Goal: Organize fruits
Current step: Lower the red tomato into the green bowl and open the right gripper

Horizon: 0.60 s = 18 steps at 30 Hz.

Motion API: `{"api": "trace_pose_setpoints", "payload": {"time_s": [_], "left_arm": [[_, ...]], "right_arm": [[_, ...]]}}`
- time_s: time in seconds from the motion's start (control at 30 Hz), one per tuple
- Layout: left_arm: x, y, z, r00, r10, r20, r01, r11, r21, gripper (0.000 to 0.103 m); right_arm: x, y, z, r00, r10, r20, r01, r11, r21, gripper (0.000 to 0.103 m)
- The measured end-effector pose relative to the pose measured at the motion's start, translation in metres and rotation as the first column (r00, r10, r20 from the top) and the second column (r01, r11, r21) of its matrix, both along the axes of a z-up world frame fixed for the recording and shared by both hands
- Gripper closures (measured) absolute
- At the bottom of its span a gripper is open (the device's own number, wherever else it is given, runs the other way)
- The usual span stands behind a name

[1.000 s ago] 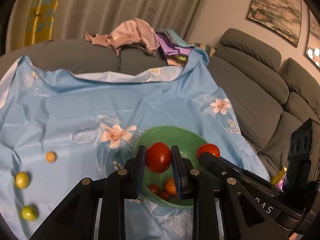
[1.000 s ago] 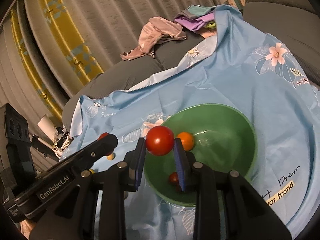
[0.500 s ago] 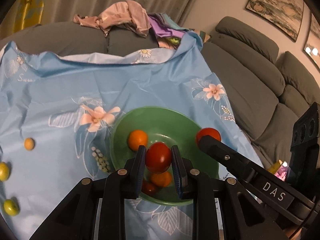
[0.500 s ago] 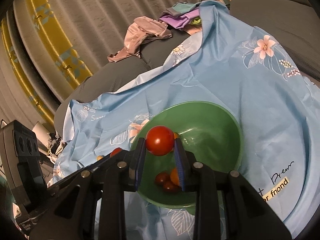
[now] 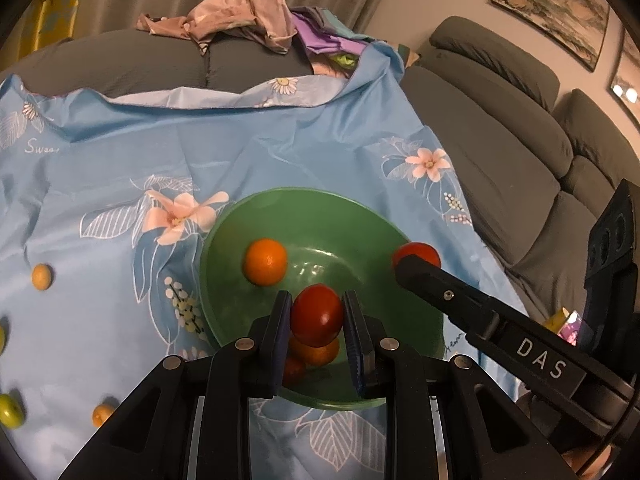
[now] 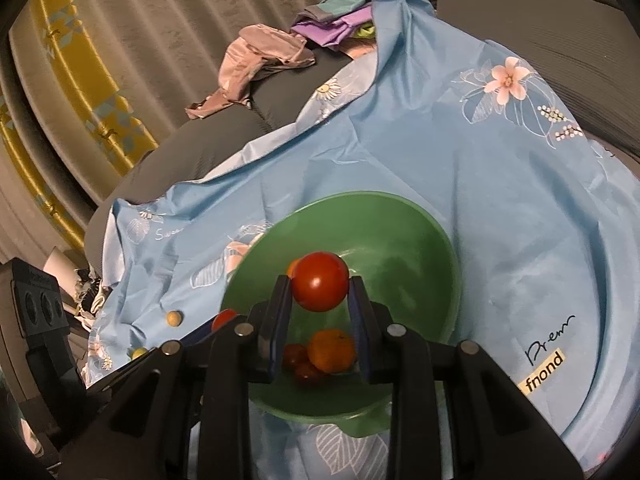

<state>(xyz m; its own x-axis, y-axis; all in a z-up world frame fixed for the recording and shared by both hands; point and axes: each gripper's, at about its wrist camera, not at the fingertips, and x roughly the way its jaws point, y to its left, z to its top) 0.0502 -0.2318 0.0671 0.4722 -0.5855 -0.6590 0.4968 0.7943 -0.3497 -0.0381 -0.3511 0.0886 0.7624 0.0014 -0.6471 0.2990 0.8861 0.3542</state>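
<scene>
Both tomato-clamping claws lower over green bowl than before.

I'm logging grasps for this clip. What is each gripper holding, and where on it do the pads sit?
The left gripper and the right gripper each hold a red tomato, both pinched across opposite sides, above the green bowl.

We count one green bowl and two large red tomatoes, one in each hand-held gripper. The bowl holds two oranges and two small dark-red fruits. Four small yellowish fruits lie on one blue floral cloth.
</scene>
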Motion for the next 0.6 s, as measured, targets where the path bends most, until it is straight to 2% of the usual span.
{"api": "trace_pose_setpoints", "payload": {"time_s": [0.6], "left_arm": [[0.003,-0.008,-0.015,1.000,-0.002,-0.025,0.003,0.999,0.033,0.078]], "right_arm": [[0.008,-0.009,-0.015,0.996,-0.044,-0.078,0.042,0.999,-0.032,0.072]]}}
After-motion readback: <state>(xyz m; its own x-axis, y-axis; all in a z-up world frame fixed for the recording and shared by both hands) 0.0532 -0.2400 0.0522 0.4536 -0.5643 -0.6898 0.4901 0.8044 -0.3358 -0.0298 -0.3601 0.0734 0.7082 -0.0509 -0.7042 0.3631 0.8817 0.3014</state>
